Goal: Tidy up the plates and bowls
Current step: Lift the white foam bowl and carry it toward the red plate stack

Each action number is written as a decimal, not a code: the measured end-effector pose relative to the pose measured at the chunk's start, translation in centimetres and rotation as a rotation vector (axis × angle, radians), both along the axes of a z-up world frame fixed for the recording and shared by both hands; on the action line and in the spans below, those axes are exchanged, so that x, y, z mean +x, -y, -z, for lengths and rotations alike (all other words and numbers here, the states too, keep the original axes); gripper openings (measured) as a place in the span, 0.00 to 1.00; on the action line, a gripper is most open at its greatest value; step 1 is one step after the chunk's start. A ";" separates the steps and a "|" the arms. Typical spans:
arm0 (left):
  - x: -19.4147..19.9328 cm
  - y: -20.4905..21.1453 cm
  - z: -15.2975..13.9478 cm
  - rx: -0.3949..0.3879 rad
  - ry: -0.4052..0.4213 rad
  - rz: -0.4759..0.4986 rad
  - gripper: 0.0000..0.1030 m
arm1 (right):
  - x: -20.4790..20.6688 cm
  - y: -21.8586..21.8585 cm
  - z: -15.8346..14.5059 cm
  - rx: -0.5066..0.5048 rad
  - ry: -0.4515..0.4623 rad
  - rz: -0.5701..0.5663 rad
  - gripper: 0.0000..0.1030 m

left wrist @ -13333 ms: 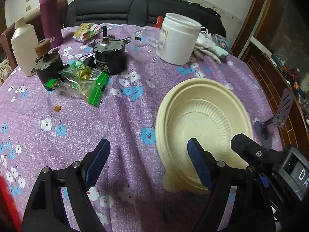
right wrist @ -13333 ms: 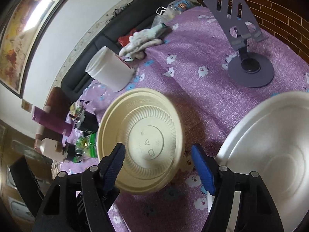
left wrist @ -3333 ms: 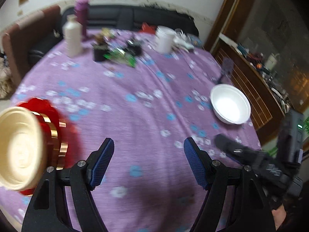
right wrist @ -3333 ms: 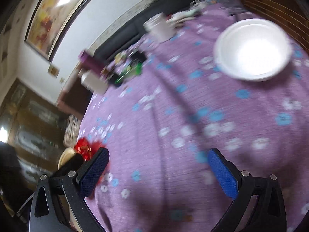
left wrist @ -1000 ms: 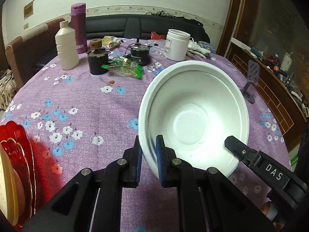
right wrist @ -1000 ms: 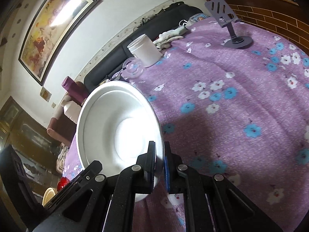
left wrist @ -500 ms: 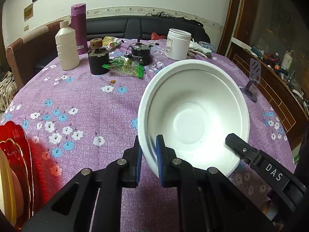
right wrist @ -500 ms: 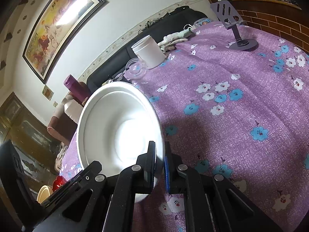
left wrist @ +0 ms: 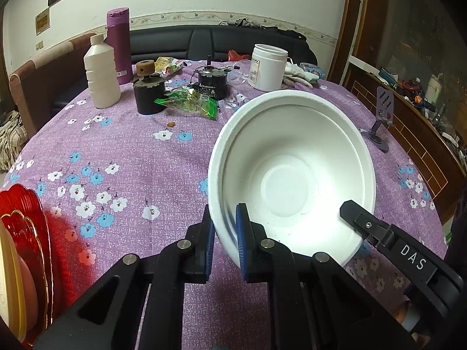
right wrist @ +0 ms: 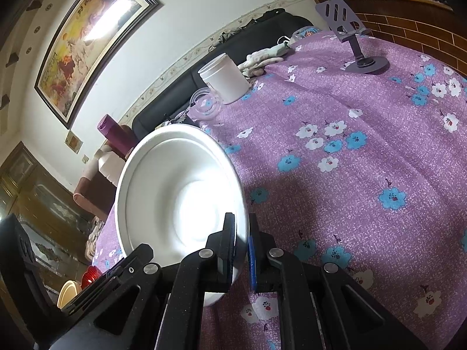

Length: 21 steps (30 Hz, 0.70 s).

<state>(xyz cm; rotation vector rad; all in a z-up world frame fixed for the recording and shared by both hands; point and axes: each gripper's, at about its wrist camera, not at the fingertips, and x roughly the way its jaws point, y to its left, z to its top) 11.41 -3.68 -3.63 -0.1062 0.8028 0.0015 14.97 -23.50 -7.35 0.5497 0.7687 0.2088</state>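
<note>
Above the purple tablecloth (left wrist: 122,151), a white bowl (left wrist: 292,169) hangs tilted, left gripper (left wrist: 224,242) and right gripper (right wrist: 241,250) each clamped on opposite sides of its rim, while the red plate stack (left wrist: 20,233) lies off to the left, nearer the left hand.

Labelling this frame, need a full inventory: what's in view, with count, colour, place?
white foam bowl: 1, white, held tilted above the cloth
purple floral tablecloth: 1, covers the table
red glass plate: 1, left edge, a cream dish stacked in it
white plastic bottle: 1, far left
purple flask: 1, behind the bottle
black motors: 2, far centre
green packet: 1, between the motors
white tub: 1, far right
grey phone stand: 1, right edge
left gripper: jaws shut on the bowl rim
right gripper: jaws shut on the opposite rim
</note>
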 end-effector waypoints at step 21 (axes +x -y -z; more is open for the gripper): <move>-0.1 -0.1 0.0 -0.004 -0.004 0.000 0.11 | -0.1 -0.1 0.1 0.001 0.002 0.000 0.08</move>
